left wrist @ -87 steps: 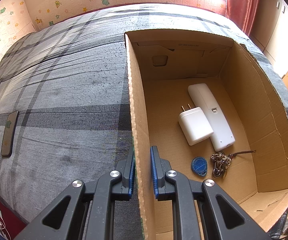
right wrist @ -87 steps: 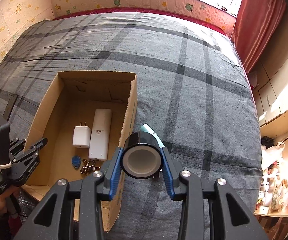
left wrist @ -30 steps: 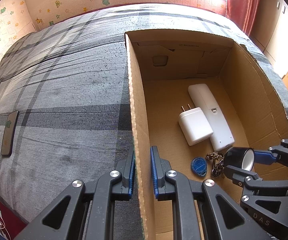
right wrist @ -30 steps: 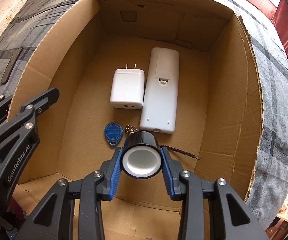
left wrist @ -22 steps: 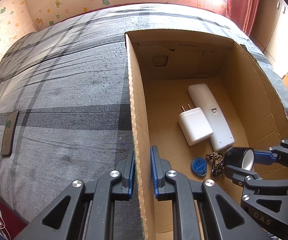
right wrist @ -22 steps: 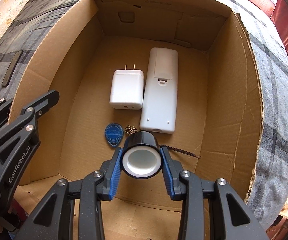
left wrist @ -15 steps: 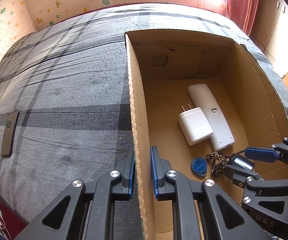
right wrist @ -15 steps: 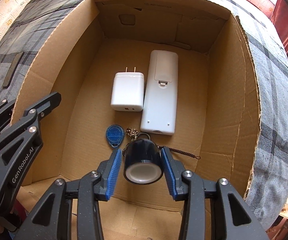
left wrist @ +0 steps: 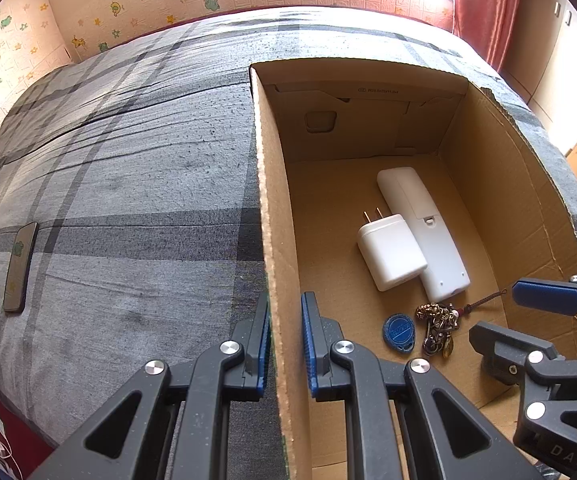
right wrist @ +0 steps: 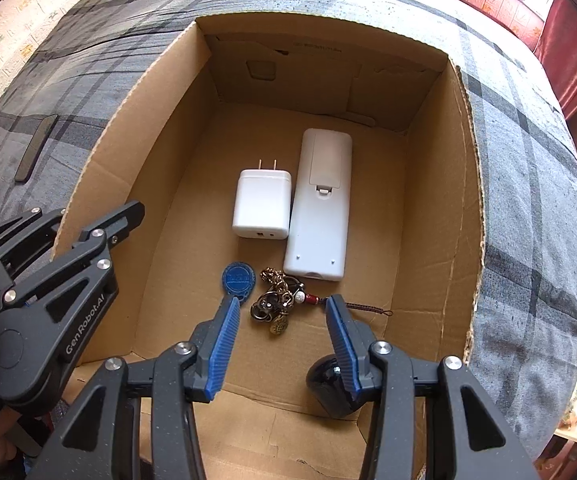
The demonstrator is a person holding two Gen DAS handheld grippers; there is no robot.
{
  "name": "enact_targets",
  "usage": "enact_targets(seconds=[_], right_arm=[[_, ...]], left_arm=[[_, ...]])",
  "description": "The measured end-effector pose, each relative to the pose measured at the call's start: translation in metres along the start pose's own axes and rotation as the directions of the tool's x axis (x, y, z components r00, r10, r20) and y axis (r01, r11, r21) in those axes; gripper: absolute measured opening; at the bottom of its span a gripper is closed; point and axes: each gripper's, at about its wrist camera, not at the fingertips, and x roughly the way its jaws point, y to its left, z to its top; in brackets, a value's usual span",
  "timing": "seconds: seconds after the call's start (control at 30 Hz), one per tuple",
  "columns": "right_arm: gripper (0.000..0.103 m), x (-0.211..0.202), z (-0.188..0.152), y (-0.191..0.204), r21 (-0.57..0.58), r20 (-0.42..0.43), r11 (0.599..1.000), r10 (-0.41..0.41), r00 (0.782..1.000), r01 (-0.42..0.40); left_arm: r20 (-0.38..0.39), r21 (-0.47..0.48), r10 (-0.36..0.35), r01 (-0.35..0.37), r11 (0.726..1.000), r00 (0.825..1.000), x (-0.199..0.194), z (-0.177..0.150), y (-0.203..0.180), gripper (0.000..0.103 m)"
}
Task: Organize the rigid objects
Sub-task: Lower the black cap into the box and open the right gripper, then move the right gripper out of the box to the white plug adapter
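Observation:
A brown cardboard box (left wrist: 504,184) lies open on the grey plaid bed. My left gripper (left wrist: 284,308) is shut on the box's left wall (left wrist: 276,220), one finger on each side. On the box floor lie a white charger (right wrist: 262,204), a white remote (right wrist: 320,204), a blue key fob (right wrist: 239,278) and a brass keychain (right wrist: 276,306). My right gripper (right wrist: 282,312) hangs open above the keychain, nothing between its pads. The black tape roll (right wrist: 324,380) rests on the box floor, partly hidden behind the right finger.
A dark phone (left wrist: 18,268) lies on the bed left of the box. The bed cover stretches far to the left and behind. A red curtain (left wrist: 484,4) and cupboards stand at the right. The box's near flap (right wrist: 268,432) lies under my right gripper.
My right gripper opened and let go of the black roll, which dropped to the box floor beside its right finger. The gripper rose a little. The left gripper kept still.

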Motion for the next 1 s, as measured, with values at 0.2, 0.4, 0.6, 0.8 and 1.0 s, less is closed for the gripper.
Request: enact_targets(seconds=[0.2,0.4,0.6,0.8,1.0], right_arm=[[0.052,-0.025,-0.001,-0.002,-0.001,0.044,1.000,-0.024,0.999,0.024],[0.060,-0.045,0.003,-0.013,0.016,0.083,0.999,-0.032,0.996,0.031],[0.076,-0.068,0.002,-0.032,0.059,0.127,0.998,-0.042,0.991,0.035],[0.086,-0.081,0.001,-0.058,0.107,0.148,0.994,-0.043,0.988,0.027],[0.099,-0.088,-0.002,-0.083,0.138,0.165,0.989,-0.078,0.983,0.055]], left_arm=[[-0.001,0.000,0.001,-0.001,1.000,1.000,0.000,0.000,-0.001,0.015],[-0.001,0.001,0.003,-0.003,1.000,1.000,0.000,0.000,-0.001,0.015],[-0.001,0.002,0.003,-0.003,1.000,1.000,0.000,0.000,-0.001,0.015],[-0.001,0.003,0.004,-0.004,1.000,1.000,0.000,0.000,-0.002,0.015],[-0.002,0.005,0.006,-0.006,1.000,1.000,0.000,0.001,-0.002,0.015]])
